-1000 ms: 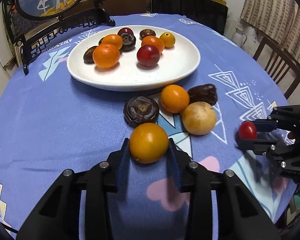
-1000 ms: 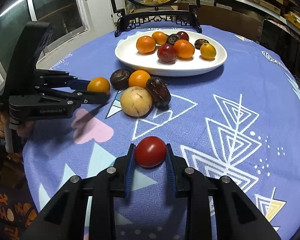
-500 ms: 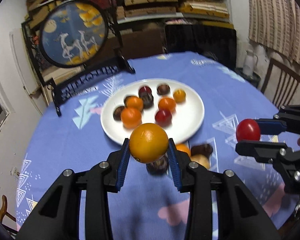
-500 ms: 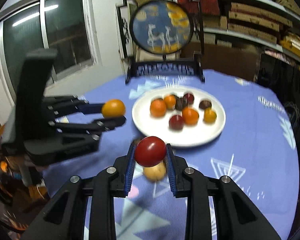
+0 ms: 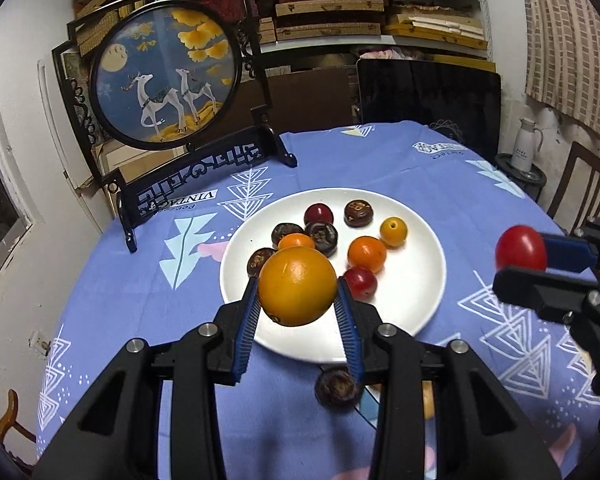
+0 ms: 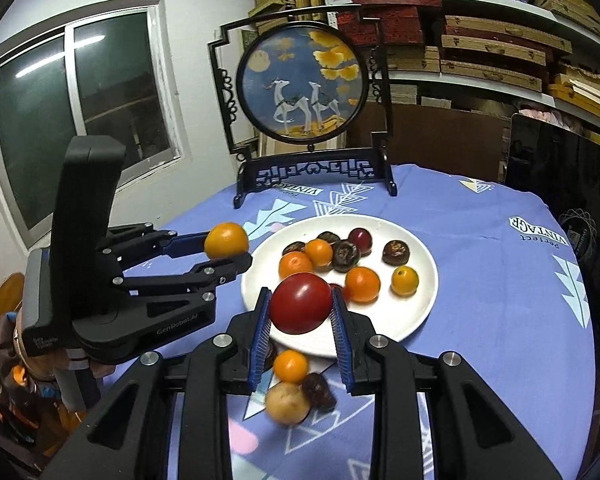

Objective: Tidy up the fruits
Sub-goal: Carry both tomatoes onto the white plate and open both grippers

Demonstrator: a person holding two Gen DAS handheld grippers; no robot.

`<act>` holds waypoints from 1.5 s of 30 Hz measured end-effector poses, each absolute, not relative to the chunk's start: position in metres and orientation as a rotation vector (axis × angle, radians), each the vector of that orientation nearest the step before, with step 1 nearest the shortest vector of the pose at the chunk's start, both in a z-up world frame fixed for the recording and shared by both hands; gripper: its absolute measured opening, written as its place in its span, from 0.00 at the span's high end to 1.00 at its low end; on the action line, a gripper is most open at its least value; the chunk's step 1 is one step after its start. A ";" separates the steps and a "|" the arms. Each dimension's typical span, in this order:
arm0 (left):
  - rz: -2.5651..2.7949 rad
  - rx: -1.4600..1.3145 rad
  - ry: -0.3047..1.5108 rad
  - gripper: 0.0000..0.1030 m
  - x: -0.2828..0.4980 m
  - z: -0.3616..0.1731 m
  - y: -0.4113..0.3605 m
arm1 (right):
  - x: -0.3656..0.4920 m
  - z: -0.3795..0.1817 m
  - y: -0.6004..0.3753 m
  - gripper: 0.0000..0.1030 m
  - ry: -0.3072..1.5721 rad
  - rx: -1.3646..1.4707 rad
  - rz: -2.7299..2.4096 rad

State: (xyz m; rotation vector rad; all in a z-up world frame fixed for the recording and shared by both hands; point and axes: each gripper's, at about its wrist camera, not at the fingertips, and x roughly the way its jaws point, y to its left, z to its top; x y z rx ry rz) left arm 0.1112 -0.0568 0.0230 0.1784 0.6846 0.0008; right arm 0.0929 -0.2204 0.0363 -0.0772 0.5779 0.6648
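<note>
My left gripper is shut on a yellow-orange fruit, held in the air over the near rim of the white plate. My right gripper is shut on a red fruit, also lifted above the plate. Each gripper shows in the other's view: the left one with its orange fruit, the right one with its red fruit. Several small orange, red and dark brown fruits lie on the plate.
On the blue patterned tablecloth before the plate lie an orange fruit, a tan round fruit and a dark brown fruit. A framed round deer screen stands behind the plate. A dark chair back and a wooden chair border the table.
Both grippers have risen from the tablecloth with their fruits and tilted up, so the plate now lies below them and the shelves and screen have come into view.
</note>
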 end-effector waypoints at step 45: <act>0.025 0.176 0.735 0.64 0.213 -0.014 -0.034 | 0.233 -0.005 -0.195 0.71 0.703 -0.013 0.582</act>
